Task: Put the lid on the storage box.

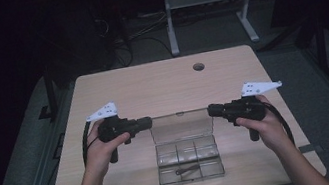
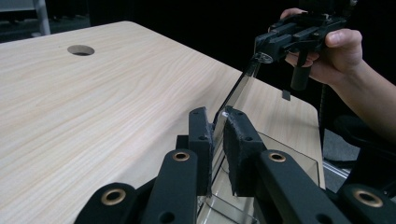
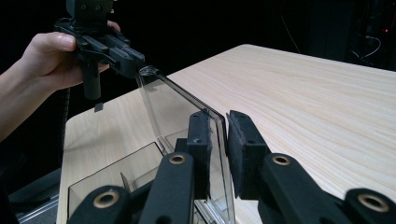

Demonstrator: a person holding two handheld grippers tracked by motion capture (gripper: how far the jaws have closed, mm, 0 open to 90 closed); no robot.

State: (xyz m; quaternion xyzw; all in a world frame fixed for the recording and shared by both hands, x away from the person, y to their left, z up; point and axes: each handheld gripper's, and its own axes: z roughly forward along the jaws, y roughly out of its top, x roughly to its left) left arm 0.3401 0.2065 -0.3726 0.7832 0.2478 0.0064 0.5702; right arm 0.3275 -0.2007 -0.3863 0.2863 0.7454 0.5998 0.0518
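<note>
**On the counter: clear lid clamped at both ends**

On the wooden counter (image 1: pixel 116 88), toward the near edge, sat a clear compartment box (image 1: pixel 190 166), long axis running left to right across the person's front, with a small dark item (image 1: pixel 188 169) in a near compartment. Stood up from the box's far edge: the transparent lid (image 1: pixel 181 125), close to upright, its long axis parallel to the box. Held at both ends. Left gripper (image 2: pixel 217 133) clamped on the lid's left end, right gripper (image 3: pixel 219 140) clamped on its right end, each pointing inward along that axis toward the other. Equally near, so neither hand favoured. Judged next: a swing of the lid about its hinge line, both ends kept level to avoid twisting the thin plastic.
</note>
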